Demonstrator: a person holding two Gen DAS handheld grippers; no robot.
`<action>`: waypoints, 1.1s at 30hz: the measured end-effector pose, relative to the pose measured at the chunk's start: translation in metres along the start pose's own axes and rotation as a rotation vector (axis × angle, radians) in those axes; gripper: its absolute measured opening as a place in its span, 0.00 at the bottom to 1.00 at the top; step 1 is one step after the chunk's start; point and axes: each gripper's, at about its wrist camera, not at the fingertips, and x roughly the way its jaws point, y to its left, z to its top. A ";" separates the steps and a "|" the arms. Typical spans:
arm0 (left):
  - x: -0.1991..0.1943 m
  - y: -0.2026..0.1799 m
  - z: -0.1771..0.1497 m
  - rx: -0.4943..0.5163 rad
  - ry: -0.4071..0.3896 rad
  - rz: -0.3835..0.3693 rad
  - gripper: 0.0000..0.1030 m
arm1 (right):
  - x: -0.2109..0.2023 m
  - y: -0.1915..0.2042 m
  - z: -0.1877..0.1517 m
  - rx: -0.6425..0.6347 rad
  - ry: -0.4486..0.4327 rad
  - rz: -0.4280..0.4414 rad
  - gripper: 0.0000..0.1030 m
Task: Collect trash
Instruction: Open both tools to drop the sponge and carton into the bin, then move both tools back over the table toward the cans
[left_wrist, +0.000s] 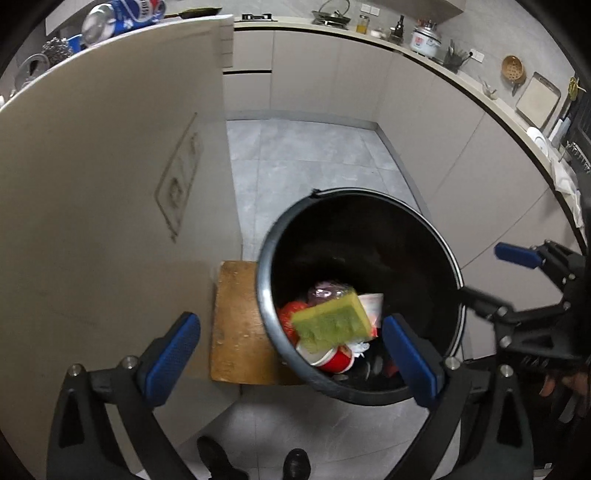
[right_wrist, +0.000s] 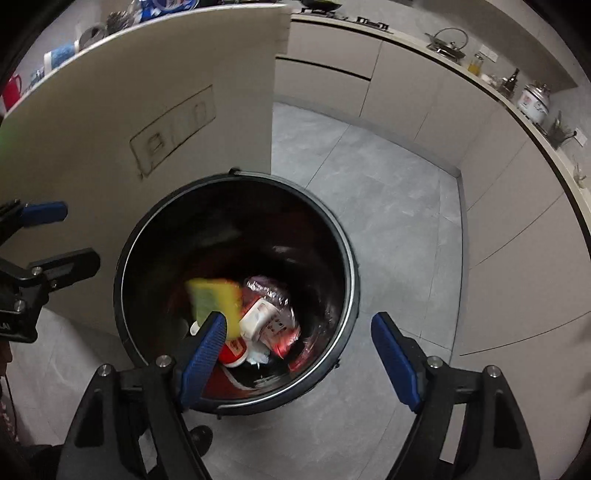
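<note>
Hovering over the round black plastic trash bin (left_wrist: 364, 295), both hand-held grippers stand released: left hand-held gripper (left_wrist: 291, 350), right hand-held gripper (right_wrist: 299, 354). Below and between the left jaws, the yellow-green rectangular foam sponge (left_wrist: 332, 321) appears blurred, judged falling onto the red-and-white wrappers (right_wrist: 269, 325), so positioning suits dropping trash inside.

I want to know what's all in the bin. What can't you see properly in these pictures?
- Sponge, right wrist view: blurred, and the right tongs' finger covers its lower edge.
- Bottom of the bin, both views: dark, buried under trash.
- Red cup, left wrist view: half under the sponge.
- Wrapper print, right wrist view: too small.
</note>
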 end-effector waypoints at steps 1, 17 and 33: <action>-0.001 0.002 0.000 -0.007 0.000 -0.004 0.97 | -0.001 -0.001 0.001 0.004 -0.005 -0.001 0.80; -0.049 -0.021 0.009 0.043 -0.044 -0.045 0.97 | -0.042 0.002 -0.011 0.164 0.006 0.019 0.96; -0.136 0.017 0.028 0.019 -0.184 0.012 0.97 | -0.122 0.020 0.028 0.219 -0.126 0.050 0.97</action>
